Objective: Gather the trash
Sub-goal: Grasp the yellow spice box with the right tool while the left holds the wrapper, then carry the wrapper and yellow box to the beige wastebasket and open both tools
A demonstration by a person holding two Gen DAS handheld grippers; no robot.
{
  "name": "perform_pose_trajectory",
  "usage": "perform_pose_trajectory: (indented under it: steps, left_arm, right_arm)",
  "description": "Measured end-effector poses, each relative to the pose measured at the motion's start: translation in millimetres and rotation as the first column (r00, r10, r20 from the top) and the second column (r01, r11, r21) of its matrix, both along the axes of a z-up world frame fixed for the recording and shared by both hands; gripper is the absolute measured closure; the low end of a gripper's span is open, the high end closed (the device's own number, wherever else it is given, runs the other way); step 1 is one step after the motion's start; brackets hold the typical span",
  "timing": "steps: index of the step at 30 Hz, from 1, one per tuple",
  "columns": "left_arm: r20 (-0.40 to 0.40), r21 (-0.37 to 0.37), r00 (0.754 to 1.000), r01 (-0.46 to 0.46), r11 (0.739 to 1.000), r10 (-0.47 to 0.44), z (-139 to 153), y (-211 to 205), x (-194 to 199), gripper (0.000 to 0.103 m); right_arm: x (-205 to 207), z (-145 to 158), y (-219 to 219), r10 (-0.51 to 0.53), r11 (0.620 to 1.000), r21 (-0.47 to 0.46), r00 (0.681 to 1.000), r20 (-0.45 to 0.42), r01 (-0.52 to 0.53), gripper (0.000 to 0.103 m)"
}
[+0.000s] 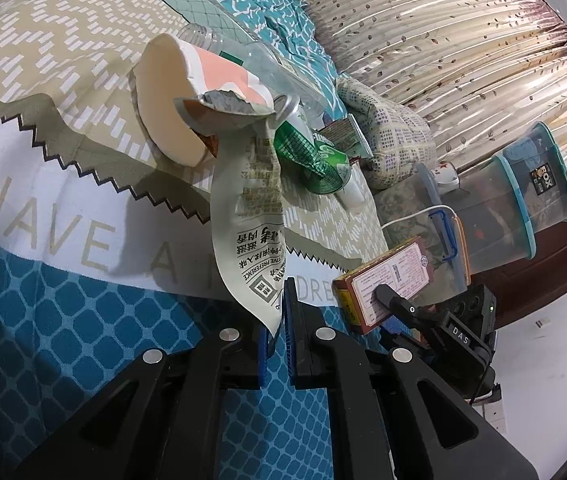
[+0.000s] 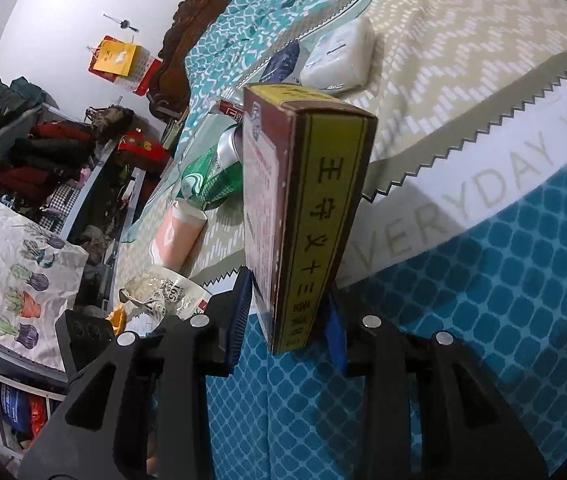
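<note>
Bed (image 1: 63, 208) serves as staging surface: crushed green can (image 1: 311, 156), paper cup (image 1: 171, 92), clear bottle (image 1: 251, 60) heaped mid-bed.

Right gripper (image 2: 283, 312) clamps brown-yellow carton (image 2: 303, 208) upright, lifted clear for disposal.

Left gripper (image 1: 275, 332) pinches torn wrapper (image 1: 251, 220) by lower edge, dangling.

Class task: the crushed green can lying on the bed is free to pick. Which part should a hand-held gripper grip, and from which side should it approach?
Grip the crushed green can across its dented middle, coming down from above. It lies on its side on the bed, so its flattened waist probably fits between the fingers better than the round ends.
</note>
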State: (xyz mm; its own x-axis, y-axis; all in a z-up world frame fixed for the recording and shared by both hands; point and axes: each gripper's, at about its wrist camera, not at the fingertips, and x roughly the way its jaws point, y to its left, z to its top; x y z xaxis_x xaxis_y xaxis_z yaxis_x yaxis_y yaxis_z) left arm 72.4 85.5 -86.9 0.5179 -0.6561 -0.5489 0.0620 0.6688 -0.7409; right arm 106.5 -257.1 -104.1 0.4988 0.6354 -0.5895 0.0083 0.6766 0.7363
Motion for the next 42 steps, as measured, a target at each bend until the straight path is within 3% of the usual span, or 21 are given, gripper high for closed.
perform_pose_trajectory:
  steps: [6,11,16,19,25,33,38,42]
  left_arm:
    - [0.015,0.029,1.000,0.004,1.000,-0.005,4,-5,0,0.097]
    - [0.033,0.059,0.999,0.015,0.998,-0.017,10,-14,-1,0.097]
    - [0.096,0.109,0.994,0.039,0.993,-0.049,21,-26,-5,0.098]
    - [0.127,0.157,0.988,0.073,0.985,-0.093,28,-40,-8,0.099]
    - [0.119,0.175,0.969,0.193,0.965,-0.215,37,-90,-3,0.099]
    - [0.101,0.230,0.912,0.368,0.901,-0.398,43,-196,14,0.099]
    - [0.070,0.267,0.858,0.475,0.839,-0.508,39,-268,22,0.099]
    - [0.045,0.298,0.802,0.558,0.774,-0.595,36,-339,31,0.099]
  right_arm:
    - [2,-5,4,-0.002,1.000,0.007,1.000,-0.004,0.002,0.058]
    - [3,8,15,0.033,0.999,-0.018,0.998,0.044,-0.032,0.072]
    - [-10,27,17,0.063,0.993,-0.106,0.991,0.114,-0.051,0.073]
    - [-19,27,6,0.052,0.991,-0.131,0.990,0.128,-0.035,0.074]
    - [-42,22,-43,-0.032,0.990,-0.131,0.989,0.147,0.051,0.074]
    - [-78,16,-123,-0.195,0.972,-0.104,0.968,0.158,0.212,0.074]
    - [-98,14,-179,-0.298,0.942,-0.107,0.940,0.168,0.317,0.074]
    - [-108,14,-225,-0.384,0.911,-0.090,0.907,0.170,0.403,0.074]
